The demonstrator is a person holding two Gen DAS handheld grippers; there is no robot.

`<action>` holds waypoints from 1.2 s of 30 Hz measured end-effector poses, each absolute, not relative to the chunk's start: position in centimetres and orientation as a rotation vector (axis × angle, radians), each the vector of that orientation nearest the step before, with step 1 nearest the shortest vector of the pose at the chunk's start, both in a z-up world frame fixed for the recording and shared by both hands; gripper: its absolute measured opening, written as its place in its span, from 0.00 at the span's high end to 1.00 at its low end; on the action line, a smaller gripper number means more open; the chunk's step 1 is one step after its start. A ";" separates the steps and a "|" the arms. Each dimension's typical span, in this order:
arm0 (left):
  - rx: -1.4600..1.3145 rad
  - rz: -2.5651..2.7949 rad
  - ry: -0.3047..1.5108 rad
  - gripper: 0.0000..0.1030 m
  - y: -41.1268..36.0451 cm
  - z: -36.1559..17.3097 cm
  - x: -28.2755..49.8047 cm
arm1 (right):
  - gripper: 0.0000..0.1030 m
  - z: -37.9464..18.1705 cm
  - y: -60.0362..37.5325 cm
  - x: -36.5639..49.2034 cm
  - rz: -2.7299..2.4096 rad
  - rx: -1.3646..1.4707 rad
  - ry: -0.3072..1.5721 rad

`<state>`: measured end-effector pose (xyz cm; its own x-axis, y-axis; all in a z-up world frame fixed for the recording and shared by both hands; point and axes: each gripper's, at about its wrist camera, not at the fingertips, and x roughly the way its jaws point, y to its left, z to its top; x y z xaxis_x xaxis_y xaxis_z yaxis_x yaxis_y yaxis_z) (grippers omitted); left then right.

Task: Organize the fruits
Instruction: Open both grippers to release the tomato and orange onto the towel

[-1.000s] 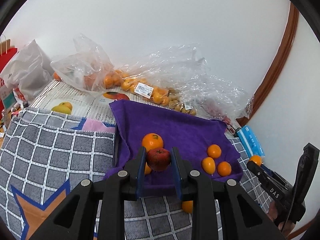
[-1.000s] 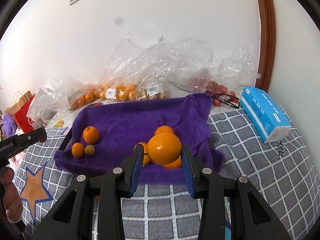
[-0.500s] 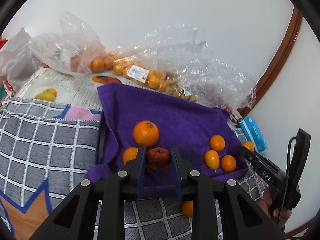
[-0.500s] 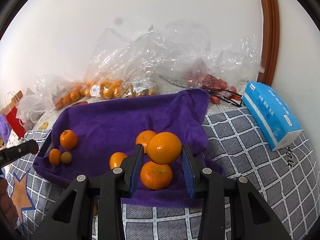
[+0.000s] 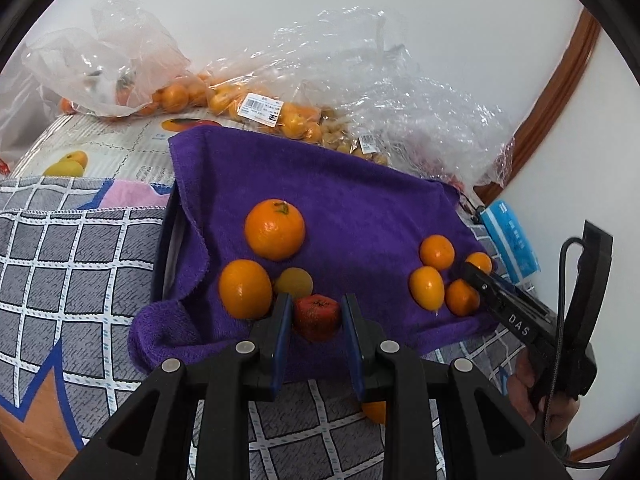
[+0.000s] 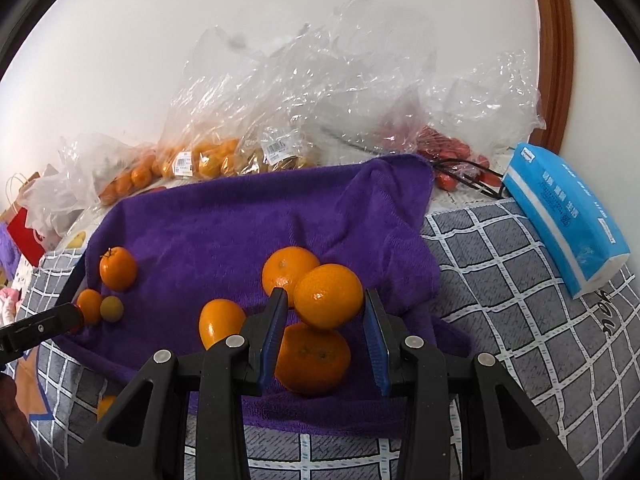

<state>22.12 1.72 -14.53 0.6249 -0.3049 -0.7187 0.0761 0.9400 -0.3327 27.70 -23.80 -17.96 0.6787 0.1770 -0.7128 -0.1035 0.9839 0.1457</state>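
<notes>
A purple towel [image 5: 360,200] lies over a tray on the checked cloth. My left gripper [image 5: 316,316] is shut on a small red fruit [image 5: 317,316], low over the towel's near edge, beside two oranges [image 5: 245,294] and a yellowish fruit [image 5: 294,282]. My right gripper [image 6: 326,300] is shut on an orange [image 6: 328,295], just above several oranges [image 6: 312,358] at the towel's right side. The right gripper's body [image 5: 520,320] shows at the right of the left wrist view, the left gripper's tip [image 6: 40,326] at the left edge of the right wrist view.
Clear plastic bags of oranges [image 5: 224,100] and small red fruit [image 6: 444,152] lie along the wall behind the towel. A blue tissue pack [image 6: 568,220] rests on the checked cloth at the right. One orange [image 5: 376,410] lies on the cloth in front of the towel.
Both grippers have come down and forward toward the towel, each still holding its fruit. The fruit piles on the towel now appear larger and closer.
</notes>
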 end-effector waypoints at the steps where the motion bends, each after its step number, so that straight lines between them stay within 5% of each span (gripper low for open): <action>1: -0.277 -0.220 0.874 0.77 1.5 -14.6 22.3 | 0.63 -18.0 -23.9 27.7 0.157 0.102 0.809; 9: -0.279 -0.202 0.921 0.76 1.4 -15.0 22.8 | 0.61 -17.6 -24.1 27.3 0.149 0.117 0.819; 15: -0.259 -0.184 0.897 0.55 1.6 -13.3 21.1 | 0.43 -15.3 -24.2 24.9 0.133 0.121 0.783; 36: -0.166 -0.202 0.817 0.55 0.3 -8.2 10.2 | 0.43 -9.0 -22.5 12.7 0.151 0.135 0.737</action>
<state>10.17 0.28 -8.18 0.6672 -0.2416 -0.7046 0.1144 0.9680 -0.2235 12.66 -22.45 -8.96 0.7306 0.1837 -0.6576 -0.0891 0.9805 0.1750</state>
